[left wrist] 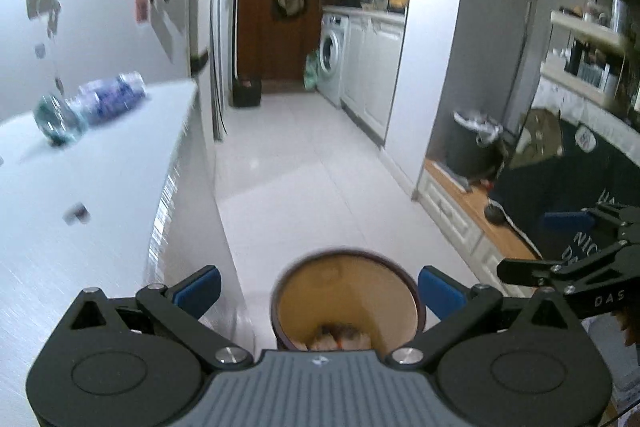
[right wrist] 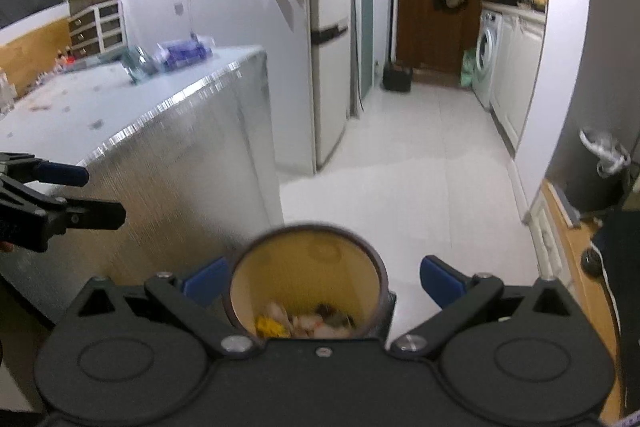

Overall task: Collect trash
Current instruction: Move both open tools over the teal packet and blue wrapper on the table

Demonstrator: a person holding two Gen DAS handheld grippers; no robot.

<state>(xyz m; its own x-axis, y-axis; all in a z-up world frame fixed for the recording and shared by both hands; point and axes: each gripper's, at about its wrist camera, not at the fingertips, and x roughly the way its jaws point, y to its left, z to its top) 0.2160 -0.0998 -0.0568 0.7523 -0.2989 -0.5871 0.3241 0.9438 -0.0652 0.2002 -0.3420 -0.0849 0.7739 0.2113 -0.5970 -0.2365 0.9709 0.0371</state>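
A round bin (left wrist: 348,279) with a dark rim and tan inside stands on the floor right below both grippers. Mixed trash (right wrist: 308,323) lies at the bottom of the bin (right wrist: 304,267). My left gripper (left wrist: 320,287) is open above the bin, with nothing between its blue pads. My right gripper (right wrist: 324,283) is open over it too, also holding nothing. Two crushed plastic bottles, one purple-labelled (left wrist: 112,97) and one clear greenish (left wrist: 58,123), lie at the far end of the white table (left wrist: 100,187). A small scrap (left wrist: 76,213) lies nearer on the table.
The table's foil-covered side (right wrist: 192,167) stands just left of the bin. White tiled floor (left wrist: 304,163) runs ahead to a washing machine (left wrist: 332,55) and a brown door. At right are a dark lined bin (left wrist: 472,143) and a dark cloth on a wooden bench (left wrist: 496,227).
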